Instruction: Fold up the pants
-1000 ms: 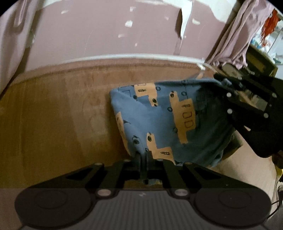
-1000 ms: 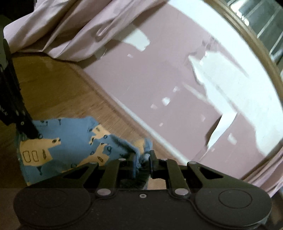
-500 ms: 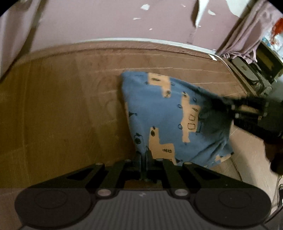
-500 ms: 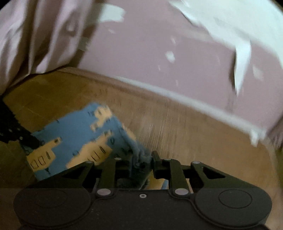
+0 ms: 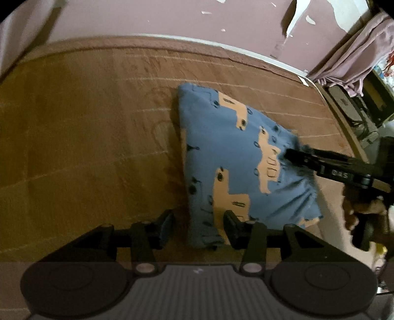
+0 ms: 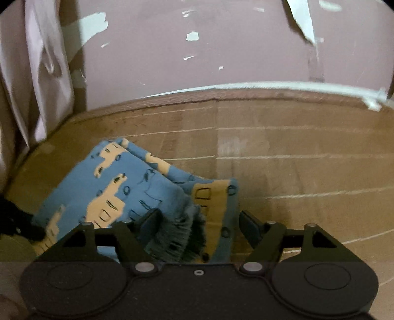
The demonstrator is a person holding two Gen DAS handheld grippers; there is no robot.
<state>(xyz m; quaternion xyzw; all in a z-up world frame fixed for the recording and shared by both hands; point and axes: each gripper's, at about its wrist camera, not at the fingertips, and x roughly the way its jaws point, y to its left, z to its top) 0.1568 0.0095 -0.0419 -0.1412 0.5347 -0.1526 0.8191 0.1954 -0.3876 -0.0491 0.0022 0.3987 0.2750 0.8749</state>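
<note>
The blue pants (image 5: 229, 157) with tan vehicle prints lie folded on the brown bed cover (image 5: 86, 147). My left gripper (image 5: 199, 224) stands over their near corner. Its jaws are opening, the corner lies loose between the fingers, and the pads do not press it. From the right, my right gripper (image 5: 290, 153) reaches in over the pants' right edge. In the right wrist view, my right gripper (image 6: 199, 225) straddles the frayed edge of the pants (image 6: 118, 187). Its jaws are opening too, and the cloth between them is not pinched. The left gripper (image 6: 22, 226) shows dark at the far left.
A pink wall (image 5: 172, 17) with peeling paint runs behind the bed. A pale curtain (image 6: 37, 73) hangs at the left, and another drape (image 5: 349, 59) hangs at the right above dark boxes (image 5: 354, 110). A hand (image 5: 354, 211) holds the right gripper.
Both grippers were shut on the pants' corners and now stand apart from the cloth. The pants have dropped flat onto the bed. The right gripper rolled level and came lower.
</note>
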